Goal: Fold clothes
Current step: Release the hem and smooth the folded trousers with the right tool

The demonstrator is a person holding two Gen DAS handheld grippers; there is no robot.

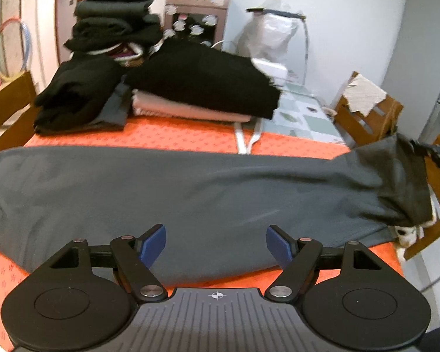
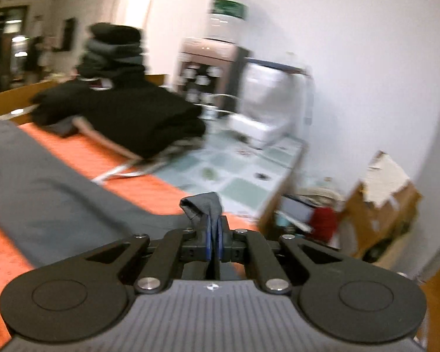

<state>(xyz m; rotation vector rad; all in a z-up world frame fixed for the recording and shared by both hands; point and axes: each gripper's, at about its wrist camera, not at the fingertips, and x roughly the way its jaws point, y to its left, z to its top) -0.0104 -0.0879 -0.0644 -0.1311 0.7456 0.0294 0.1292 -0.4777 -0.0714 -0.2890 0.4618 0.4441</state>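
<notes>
— Where's the grey garment [image 1: 190, 193]?
— Spread across the orange counter [image 1: 176, 139], its right end past the edge. The right gripper [image 2: 213, 234] has its fingers pinched on that corner.
— The left gripper [image 1: 216, 245]?
— Fingers wide apart, empty, above the near hem.

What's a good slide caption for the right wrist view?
Right gripper pinching a corner of the grey garment above the orange tablecloth.

Even indoor light; right wrist view motion-blurred; fisheye-bent edges.
</notes>
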